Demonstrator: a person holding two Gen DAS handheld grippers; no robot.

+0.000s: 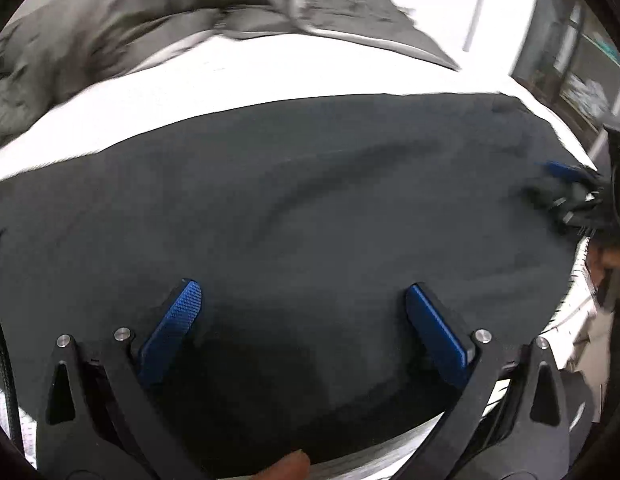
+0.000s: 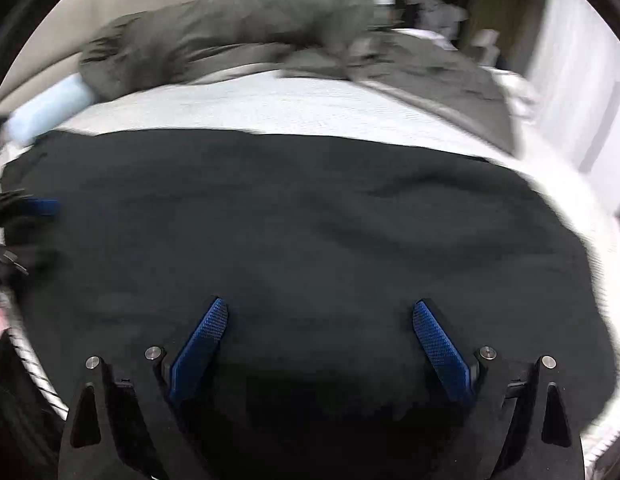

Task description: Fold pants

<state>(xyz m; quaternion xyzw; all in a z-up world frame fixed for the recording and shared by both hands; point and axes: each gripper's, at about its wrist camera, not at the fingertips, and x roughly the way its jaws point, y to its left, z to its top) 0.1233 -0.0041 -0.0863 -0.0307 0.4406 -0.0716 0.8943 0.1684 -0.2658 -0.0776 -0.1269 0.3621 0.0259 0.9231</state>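
The dark pants (image 1: 302, 208) lie spread flat across the white bed (image 1: 230, 80), with shallow creases; they also fill the right wrist view (image 2: 310, 232). My left gripper (image 1: 304, 300) is open and empty, its blue pads (image 1: 174, 328) wide apart just above the near part of the cloth. My right gripper (image 2: 319, 314) is also open and empty above the near part of the pants. The right gripper shows at the right edge of the left wrist view (image 1: 569, 188); the left gripper shows at the left edge of the right wrist view (image 2: 26, 216).
A crumpled olive-grey duvet (image 1: 150, 20) lies along the far side of the bed, also in the right wrist view (image 2: 238, 28). A pale blue pillow (image 2: 50, 108) lies at the far left. The bed's edge (image 1: 577, 308) drops off on the right.
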